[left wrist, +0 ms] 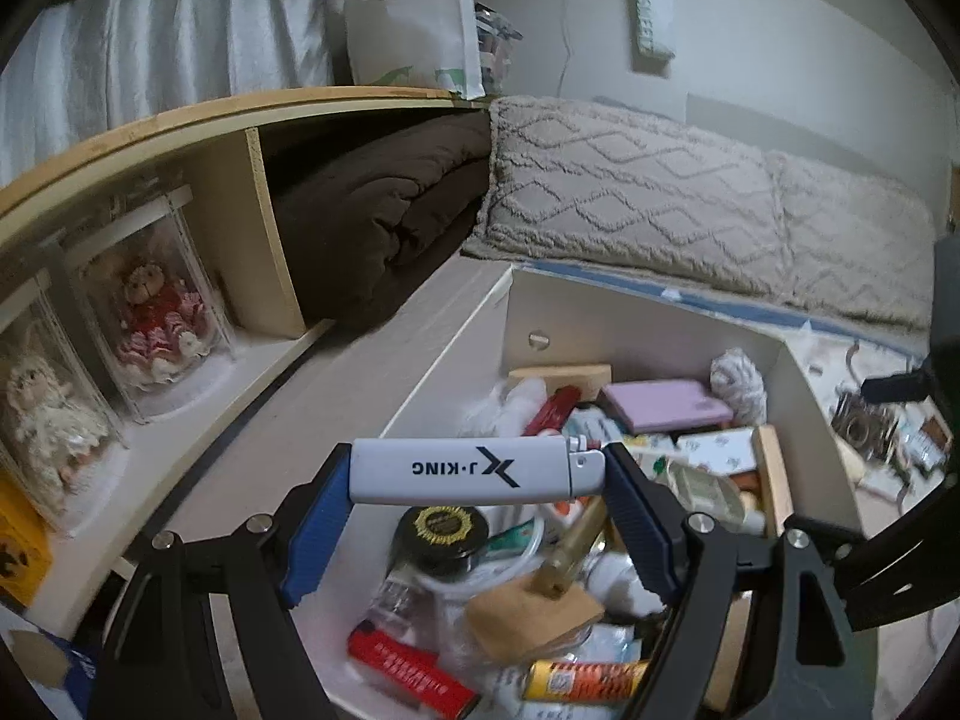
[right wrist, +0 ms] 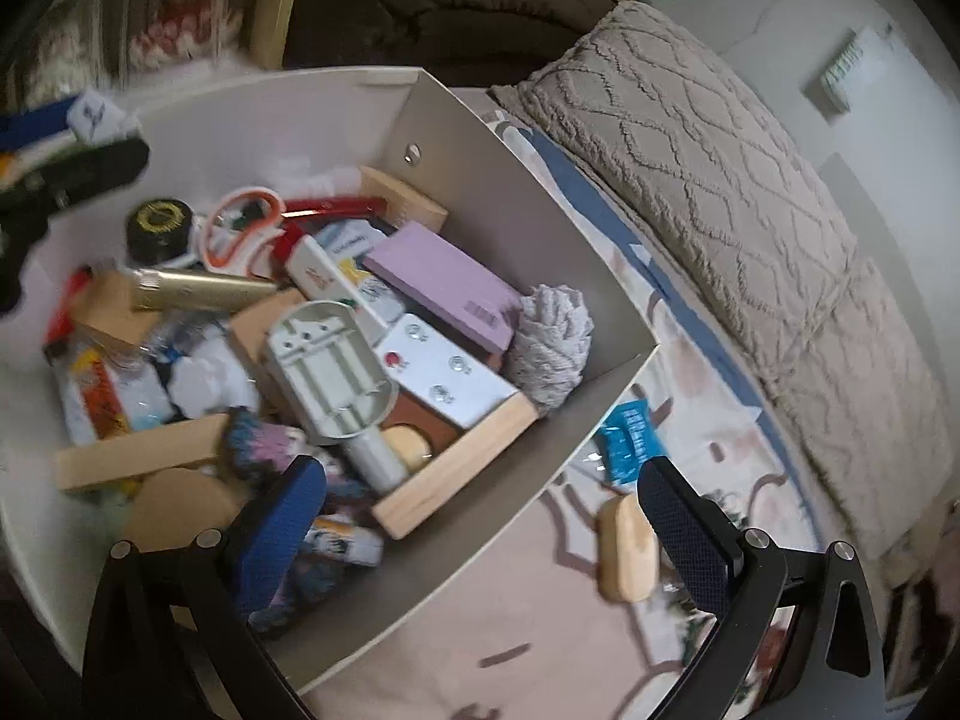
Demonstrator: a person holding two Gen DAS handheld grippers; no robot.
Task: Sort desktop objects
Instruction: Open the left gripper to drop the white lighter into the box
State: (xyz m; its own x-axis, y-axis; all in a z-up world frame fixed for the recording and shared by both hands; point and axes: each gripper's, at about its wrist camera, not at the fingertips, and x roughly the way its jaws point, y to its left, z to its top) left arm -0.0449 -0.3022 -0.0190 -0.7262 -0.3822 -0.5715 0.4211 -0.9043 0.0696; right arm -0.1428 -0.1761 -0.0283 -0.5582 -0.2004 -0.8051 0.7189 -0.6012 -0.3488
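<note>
- Left wrist view: you look across a bedroom corner, with a wooden shelf [left wrist: 180, 120] on the left, a folded brown blanket [left wrist: 384, 210] in its open bay and two grey textured cushions [left wrist: 630, 192] along the wall.
- Two dolls in clear cases [left wrist: 156, 312] stand in the shelf's lower left bay.
- Below you sits a white box [left wrist: 600, 312] crammed with small desktop objects.
- Your left gripper [left wrist: 477, 471] is clamped end to end on a white lighter [left wrist: 474, 471], which lies crosswise between the blue pads, level, above the box's near part.
- Under the lighter, inside the box, you can see a black jar lid with a gold seal [left wrist: 441, 531], a red lighter [left wrist: 408, 669], a yellow lighter [left wrist: 576, 681] and a pink pad [left wrist: 666, 405].
- Right wrist view: the same box [right wrist: 528, 228] fills the left half, resting on a patterned bed cover [right wrist: 690, 372], with the cushions [right wrist: 750, 180] running up the right.
- Your right gripper [right wrist: 480, 516] stands with its pads wide apart and nothing between them, straddling the box's near wall.
- A wooden tray [right wrist: 456, 468] lies in the box beside a ball of grey yarn [right wrist: 552, 348] and the pink pad [right wrist: 444, 288].
- Outside the box, a pale oval bar [right wrist: 627, 549] lies on the cover, just beside your right pad, and a blue packet [right wrist: 630, 438] lies above it.
- Your left gripper shows blurred at the upper left edge.
</note>
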